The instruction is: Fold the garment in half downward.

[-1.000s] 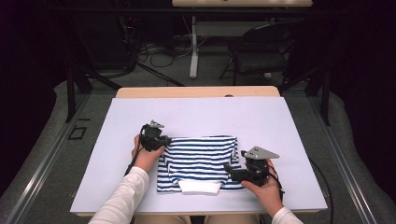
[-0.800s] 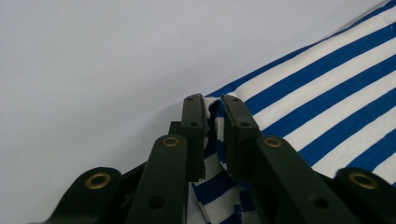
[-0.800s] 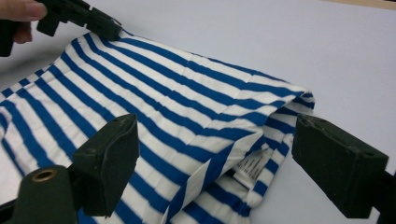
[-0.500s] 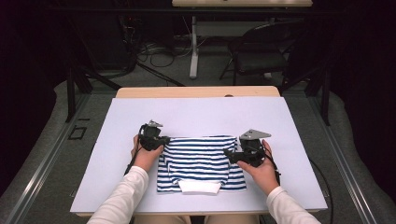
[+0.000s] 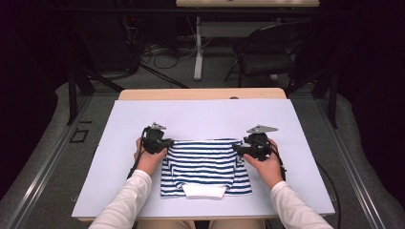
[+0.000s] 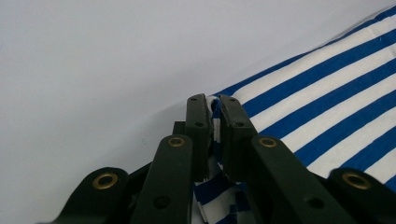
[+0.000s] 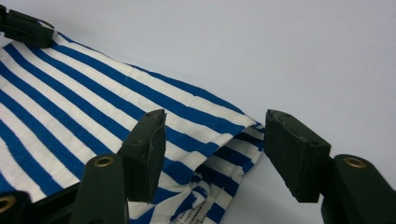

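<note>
- Your left hand-held gripper (image 6: 212, 122) is clamped on the far left corner of the striped shirt (image 5: 205, 164).
- Your right hand-held gripper (image 7: 215, 149) is spread wide, straddling the shirt's far right corner without pinching it.
- Between them, the shirt lies folded on the tabletop (image 5: 205, 114).

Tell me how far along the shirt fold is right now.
Done: the blue-and-white striped cloth shirt lies partly folded on the white table cover, its white neckband at the near edge. In hand: the left gripper is shut on the far left corner; the right gripper is open, its jaws either side of the far right corner. Left: close on that corner and, probably, fold toward the person.
</note>
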### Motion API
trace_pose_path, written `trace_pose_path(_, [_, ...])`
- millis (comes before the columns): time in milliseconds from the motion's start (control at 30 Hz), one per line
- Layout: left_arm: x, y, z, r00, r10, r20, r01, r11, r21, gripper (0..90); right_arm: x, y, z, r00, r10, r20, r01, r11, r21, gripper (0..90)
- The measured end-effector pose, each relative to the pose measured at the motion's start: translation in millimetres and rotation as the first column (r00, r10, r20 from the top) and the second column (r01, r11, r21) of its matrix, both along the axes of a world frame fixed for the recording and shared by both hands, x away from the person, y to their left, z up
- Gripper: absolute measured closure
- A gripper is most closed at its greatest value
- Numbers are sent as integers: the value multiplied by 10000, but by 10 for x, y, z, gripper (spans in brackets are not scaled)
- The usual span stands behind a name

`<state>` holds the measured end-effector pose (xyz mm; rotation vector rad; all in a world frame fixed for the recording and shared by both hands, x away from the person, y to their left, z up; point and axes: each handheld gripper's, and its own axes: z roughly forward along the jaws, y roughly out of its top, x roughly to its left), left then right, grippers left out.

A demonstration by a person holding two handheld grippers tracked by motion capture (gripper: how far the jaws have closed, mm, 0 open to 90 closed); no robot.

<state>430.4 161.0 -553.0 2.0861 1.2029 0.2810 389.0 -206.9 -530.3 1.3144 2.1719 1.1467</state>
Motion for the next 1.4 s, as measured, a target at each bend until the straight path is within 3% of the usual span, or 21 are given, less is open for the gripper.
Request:
trace_pose_path(700, [-33,30,35,9997,249,-7,-249,9997,-53,760,110,-50,-191,9918,-363,-1228,423,9980,463,605])
trace_pose_path(1033, [-184,89,53,9992,392,-1,-391,9988,-300,615,45,-82,-258,9911,-489,-1240,568,9965,614,591])
trace_pose_path(1400, [-255,63,42,9995,160,-281,-174,9984,-531,683,-22,-64,-234,9909,-308,-1311,415,9960,793,631])
